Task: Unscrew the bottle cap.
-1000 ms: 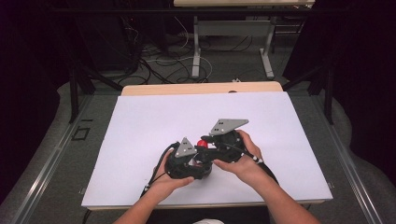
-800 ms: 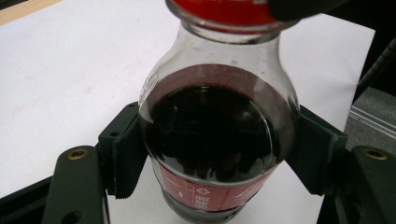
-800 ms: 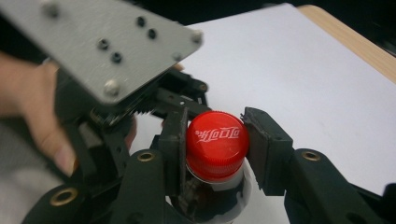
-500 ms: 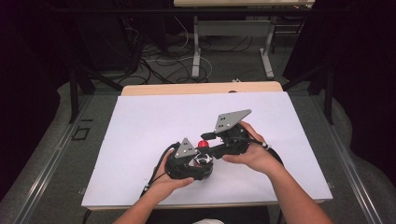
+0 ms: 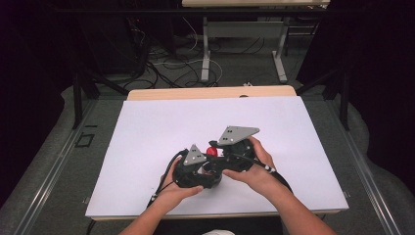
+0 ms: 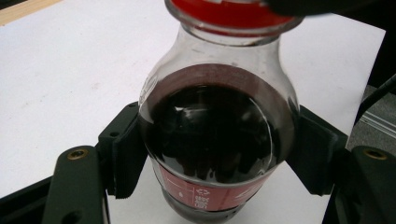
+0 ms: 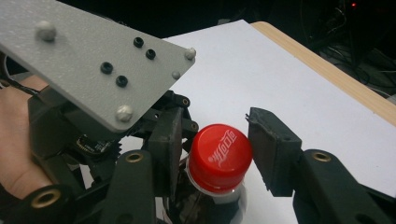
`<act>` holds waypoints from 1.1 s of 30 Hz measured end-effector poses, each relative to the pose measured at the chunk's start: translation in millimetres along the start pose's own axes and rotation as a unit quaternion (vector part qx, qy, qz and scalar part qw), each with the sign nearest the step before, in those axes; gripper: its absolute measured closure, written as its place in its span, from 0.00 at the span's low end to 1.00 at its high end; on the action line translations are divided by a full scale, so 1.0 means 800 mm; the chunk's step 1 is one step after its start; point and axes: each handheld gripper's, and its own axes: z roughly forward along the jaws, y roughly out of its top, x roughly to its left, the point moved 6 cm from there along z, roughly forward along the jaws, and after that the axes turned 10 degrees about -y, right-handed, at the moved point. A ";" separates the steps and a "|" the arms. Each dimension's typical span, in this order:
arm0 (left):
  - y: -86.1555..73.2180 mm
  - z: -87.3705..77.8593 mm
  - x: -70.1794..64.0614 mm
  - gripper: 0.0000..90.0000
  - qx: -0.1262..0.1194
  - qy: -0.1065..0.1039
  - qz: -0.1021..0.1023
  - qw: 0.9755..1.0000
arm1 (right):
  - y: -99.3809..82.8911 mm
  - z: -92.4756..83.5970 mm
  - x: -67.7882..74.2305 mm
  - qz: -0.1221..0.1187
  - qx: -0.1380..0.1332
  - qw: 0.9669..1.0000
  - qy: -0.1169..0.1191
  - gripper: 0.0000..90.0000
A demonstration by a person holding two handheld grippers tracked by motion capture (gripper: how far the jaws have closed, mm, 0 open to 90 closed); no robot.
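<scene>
I've got the bottle (image 6: pixel 212 135) clamped in the left gripper (image 6: pixel 215 154), pads tight on both sides of the dark-filled body just above the red label band. So the hold is done. The red cap (image 7: pixel 218 156) is on the neck, not off yet, sitting between the right gripper (image 7: pixel 219 149) jaws. Those jaws have just been closing in, cap between them; the left-hand pad looks about touching, but there's a visible gap to the other pad, so I judge no real grip yet. Left to do, as I read it: close fully on the cap, twist, lift off.

In the high view both grippers sit close together, left gripper (image 5: pixel 195 169) w/ bottle just beside the right gripper (image 5: pixel 230 156), cap showing red between them.

Surface (image 5: pixel 161 127): white sheet over a light wood top, bare apart from the grippers. Room beyond is dark; loose cables (image 5: pixel 171 63) on the floor past the far edge, plus metal legs of another table (image 5: pixel 205 44).
</scene>
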 end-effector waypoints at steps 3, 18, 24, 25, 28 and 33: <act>0.000 0.001 -0.001 0.33 0.005 -0.008 0.001 1.000 | -0.002 0.002 -0.003 -0.014 0.008 1.000 0.008 0.67; 0.001 -0.003 0.003 0.33 -0.003 -0.001 0.002 1.000 | 0.004 -0.005 -0.021 -0.028 -0.016 0.996 0.084 0.53; 0.002 -0.004 0.004 0.33 -0.005 0.002 0.002 1.000 | -0.002 -0.007 -0.007 -0.019 0.006 0.999 0.036 0.59; 0.002 -0.004 0.004 0.33 -0.004 0.002 0.004 1.000 | -0.002 -0.006 -0.006 -0.026 0.002 0.999 0.031 0.59; 0.003 -0.003 0.002 0.33 -0.009 0.000 0.000 1.000 | -0.001 -0.002 -0.004 -0.032 -0.007 0.999 0.026 0.59; 0.003 -0.001 -0.001 0.33 -0.006 -0.001 0.005 1.000 | 0.000 0.004 0.000 -0.028 -0.001 0.999 0.032 0.60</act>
